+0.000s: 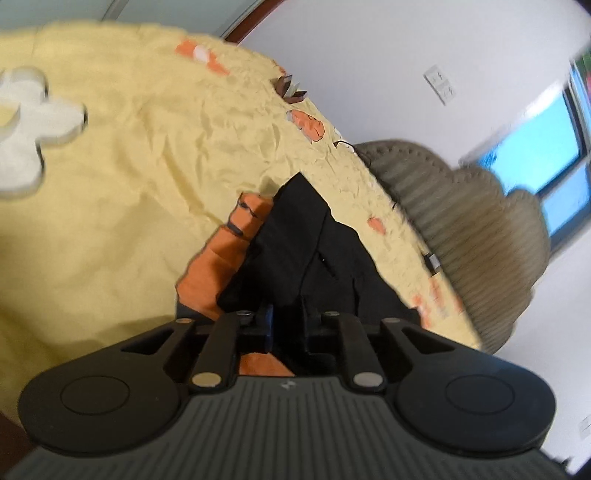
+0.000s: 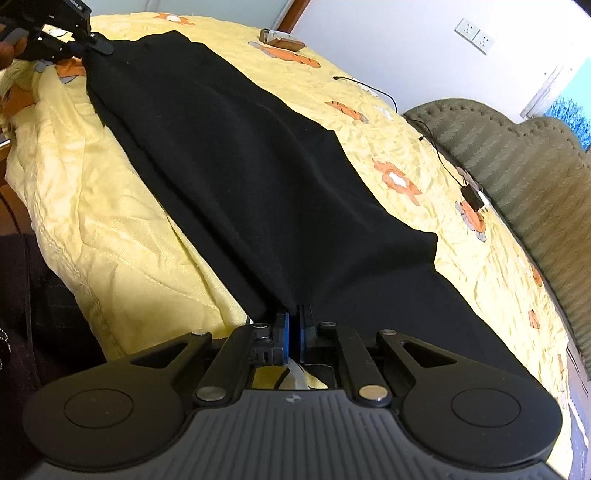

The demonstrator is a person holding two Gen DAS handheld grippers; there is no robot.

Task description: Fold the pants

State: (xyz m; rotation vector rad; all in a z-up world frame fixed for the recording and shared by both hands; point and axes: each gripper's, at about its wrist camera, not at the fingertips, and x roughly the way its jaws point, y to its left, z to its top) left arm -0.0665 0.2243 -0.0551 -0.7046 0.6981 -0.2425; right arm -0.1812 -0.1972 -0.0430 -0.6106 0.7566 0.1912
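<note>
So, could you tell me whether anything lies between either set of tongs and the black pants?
Nothing visible does: the right tongs and left tongs are each shut on the black fabric pants.

One pair of black pants (image 2: pixel 236 155); two grippers (image 2: pixel 293 334); one yellow bedspread (image 2: pixel 110 240); one grey headboard (image 2: pixel 524 177); two wall sockets (image 2: pixel 474 33).

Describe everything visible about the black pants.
The black pants, of soft matte knit-looking fabric, lie stretched lengthwise across the wrinkled yellow quilted bedspread with orange prints. The right gripper pinches one end, the left gripper the far end, pulling one long panel fairly taut. A second layer spreads flat toward the right, folded edge showing mid-length.
</note>
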